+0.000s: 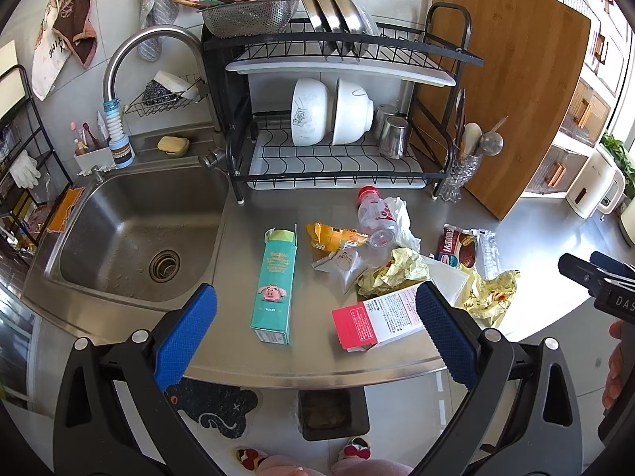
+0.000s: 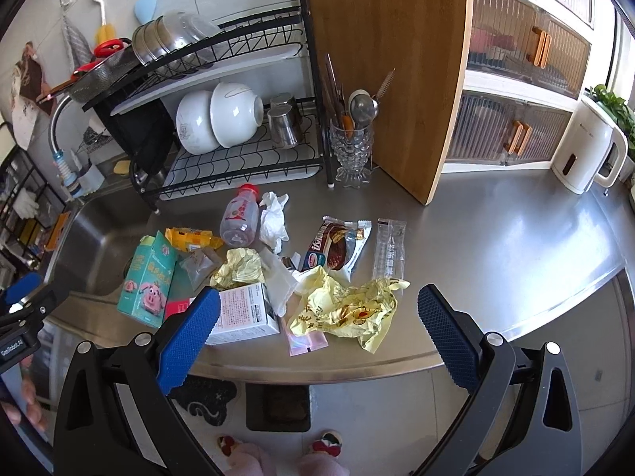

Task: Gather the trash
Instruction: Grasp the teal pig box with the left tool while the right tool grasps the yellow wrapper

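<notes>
We hold both grippers, left [image 1: 315,327] and right [image 2: 317,331], jaws wide and empty, over the desk [image 2: 516,246] edge; the wrapper [image 2: 349,309] lies crumpled just ahead of the right, nearer it

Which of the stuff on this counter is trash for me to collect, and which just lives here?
Trash:
teal pig-print carton
clear red-capped plastic bottle
crumpled yellow wrapper
red-and-white printed box
chocolate ice-cream wrapper

Leave:
white ceramic bowls
bamboo cutting board
white electric kettle
</notes>
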